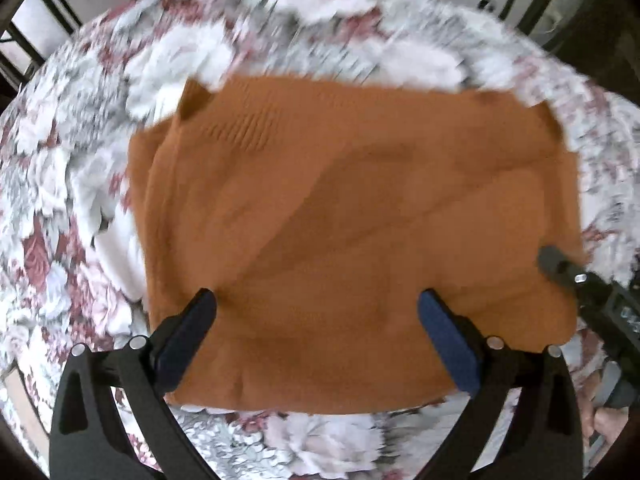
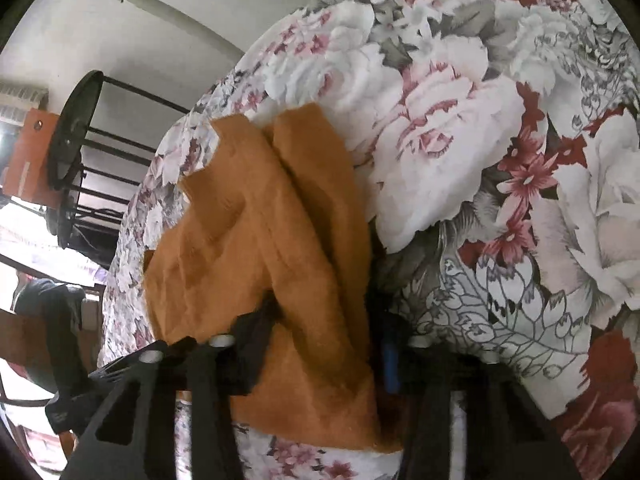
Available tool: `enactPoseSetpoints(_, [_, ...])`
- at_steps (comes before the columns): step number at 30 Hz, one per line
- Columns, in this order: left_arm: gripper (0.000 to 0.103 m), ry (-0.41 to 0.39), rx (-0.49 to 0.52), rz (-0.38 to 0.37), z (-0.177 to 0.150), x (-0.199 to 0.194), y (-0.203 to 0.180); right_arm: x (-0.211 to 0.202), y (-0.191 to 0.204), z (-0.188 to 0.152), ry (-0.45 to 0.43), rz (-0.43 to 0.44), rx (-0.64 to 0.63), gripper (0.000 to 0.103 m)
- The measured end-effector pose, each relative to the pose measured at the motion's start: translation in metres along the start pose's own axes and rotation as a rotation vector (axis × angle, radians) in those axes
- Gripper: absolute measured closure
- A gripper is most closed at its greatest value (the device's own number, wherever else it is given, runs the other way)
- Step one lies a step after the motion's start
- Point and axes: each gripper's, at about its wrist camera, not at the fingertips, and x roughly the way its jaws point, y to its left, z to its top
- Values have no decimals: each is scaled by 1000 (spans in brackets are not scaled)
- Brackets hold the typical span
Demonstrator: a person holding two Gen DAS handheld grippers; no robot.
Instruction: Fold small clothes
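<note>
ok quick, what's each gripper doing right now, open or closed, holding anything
Left gripper: open, holding nothing, over the orange garment.
Right gripper: garment between its fingers; closed or not cannot be told.

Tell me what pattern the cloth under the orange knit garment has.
Floral cloth: white and pink-red roses with grey leaves, clearest in the right wrist view.

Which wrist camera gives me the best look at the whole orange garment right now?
Left wrist: the orange garment lies nearly whole on the floral cloth. Right wrist shows only a bunched edge between the fingers.

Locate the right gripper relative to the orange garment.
The right gripper sits at the orange garment's right edge, its fingers astride a raised fold above the floral cloth.
</note>
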Motion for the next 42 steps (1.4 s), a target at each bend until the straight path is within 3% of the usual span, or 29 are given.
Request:
enactPoseSetpoints(2, [5,6,29,22,1,9,-9,-6,6,-1,-10,5,-18,80])
enactPoseSetpoints(6, [4,50,-15,24,5,31,-10,-9,11,-3,7,31,-27,80])
enactPoseSetpoints(10, [4,49,-7,25,11,24,-10,5,-3,-2,35,36,31,59])
enactPoseSetpoints(12, [4,51,-6,21,16,19,1,8,-10,-3,38,45,50,60])
enactPoseSetpoints(15, [4,52,-16,8,24,3,10,3,-7,-3,19,32,38,76])
enactPoseSetpoints(19, [4,48,-34,43,26,-14,21,-10,15,-5,-15,-4,-34,82])
enactPoseSetpoints(34, [5,8,-24,-10,45,-61,35,-33,98,-20,-38,-83,-150,83])
enactPoseSetpoints(42, [5,-5,-69,-37,52,-68,82,-21,154,-36,-28,-113,-237,83])
